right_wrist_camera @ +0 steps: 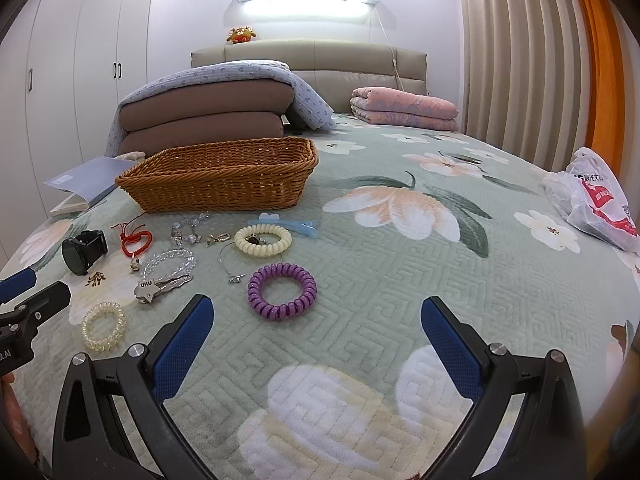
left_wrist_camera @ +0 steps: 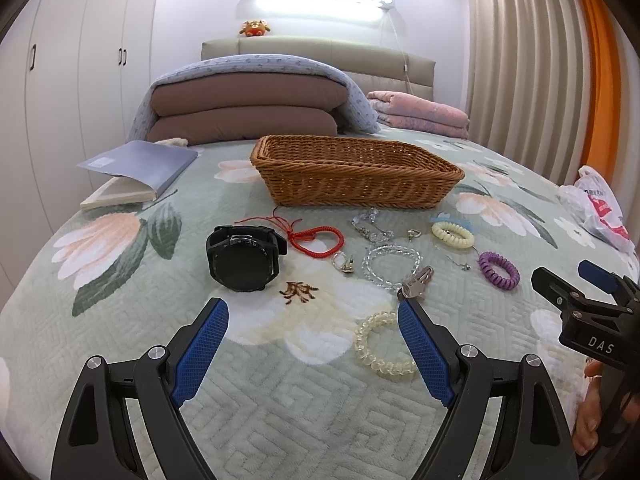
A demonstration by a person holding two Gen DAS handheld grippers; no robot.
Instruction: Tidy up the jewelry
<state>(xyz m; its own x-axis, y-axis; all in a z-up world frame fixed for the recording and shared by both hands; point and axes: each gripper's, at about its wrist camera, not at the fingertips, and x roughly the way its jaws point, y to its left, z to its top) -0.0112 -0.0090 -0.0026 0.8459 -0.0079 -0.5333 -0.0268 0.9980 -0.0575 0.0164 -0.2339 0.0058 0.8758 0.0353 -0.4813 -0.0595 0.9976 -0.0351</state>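
Jewelry lies on the flowered bedspread in front of an empty wicker basket. A black watch, red cord bracelet, clear bead bracelet, silver hair clip, cream coil tie, purple coil tie and clear yellow coil tie are spread out. My left gripper is open and empty, just before the watch and clip. My right gripper is open and empty, just before the purple tie.
An open book lies left of the basket. Folded brown and blue bedding and a pink blanket sit at the headboard. A plastic bag lies at the bed's right edge by the curtains.
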